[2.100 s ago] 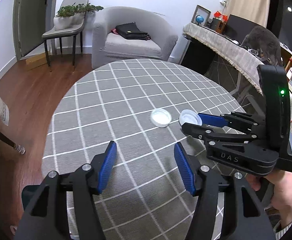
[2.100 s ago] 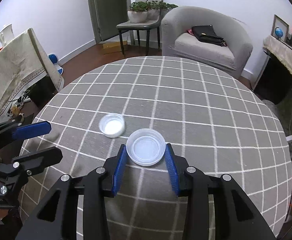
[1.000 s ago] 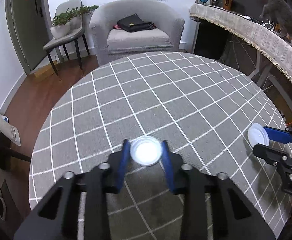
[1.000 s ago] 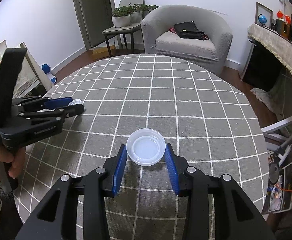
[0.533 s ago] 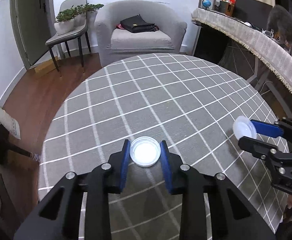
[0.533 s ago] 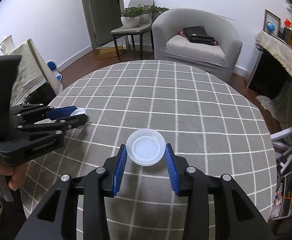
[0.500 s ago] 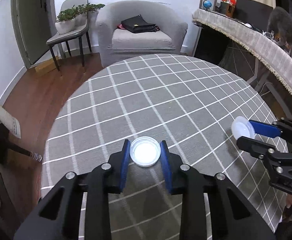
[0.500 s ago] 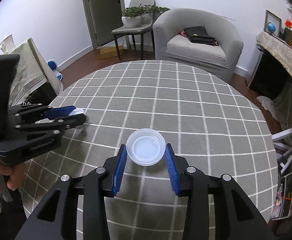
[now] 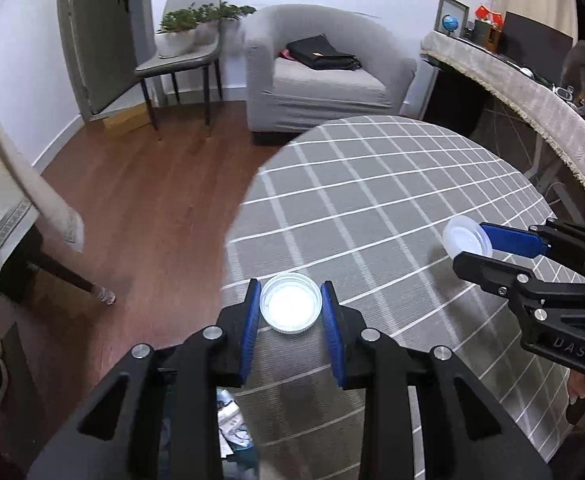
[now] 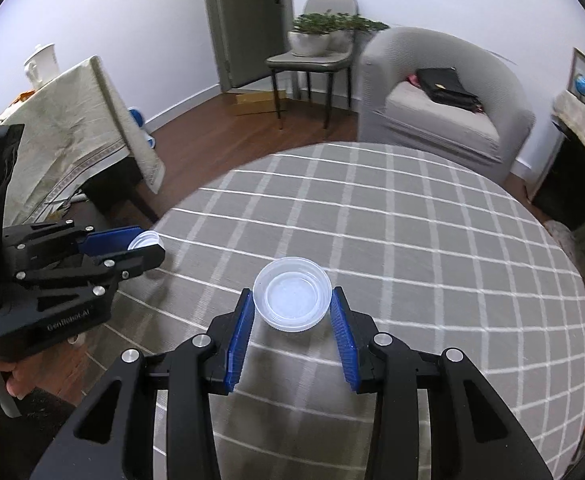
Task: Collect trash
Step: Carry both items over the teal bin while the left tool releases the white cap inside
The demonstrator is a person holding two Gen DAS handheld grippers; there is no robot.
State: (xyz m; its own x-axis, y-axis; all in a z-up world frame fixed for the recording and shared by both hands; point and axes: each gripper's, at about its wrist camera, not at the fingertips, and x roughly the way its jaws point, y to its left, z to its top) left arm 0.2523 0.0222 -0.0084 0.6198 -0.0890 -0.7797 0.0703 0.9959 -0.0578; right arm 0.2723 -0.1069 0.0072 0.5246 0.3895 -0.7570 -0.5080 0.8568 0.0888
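Observation:
My left gripper (image 9: 291, 309) is shut on a small white plastic cup (image 9: 291, 307), holding it by the rim above the left edge of the round table (image 9: 392, 208). My right gripper (image 10: 291, 308) is shut on a wider clear plastic lid (image 10: 291, 298), held above the grey checked tablecloth. In the left wrist view the right gripper (image 9: 468, 244) shows at the right with the clear lid (image 9: 466, 237) between its blue pads. The right wrist view shows the left gripper (image 10: 142, 246) at the left with the white cup (image 10: 146, 239) in it.
Wooden floor (image 9: 152, 216) lies left of the table. A cloth-draped chair (image 10: 72, 128) stands close at the left. A grey armchair (image 9: 324, 80) with a black bag and a chair with a plant (image 9: 188, 40) stand beyond. Something bag-like with papers (image 9: 232, 420) shows below the left gripper.
Both grippers have moved left across the table with their loads. The left one now hangs at the table's left edge, with the floor in view beside it.

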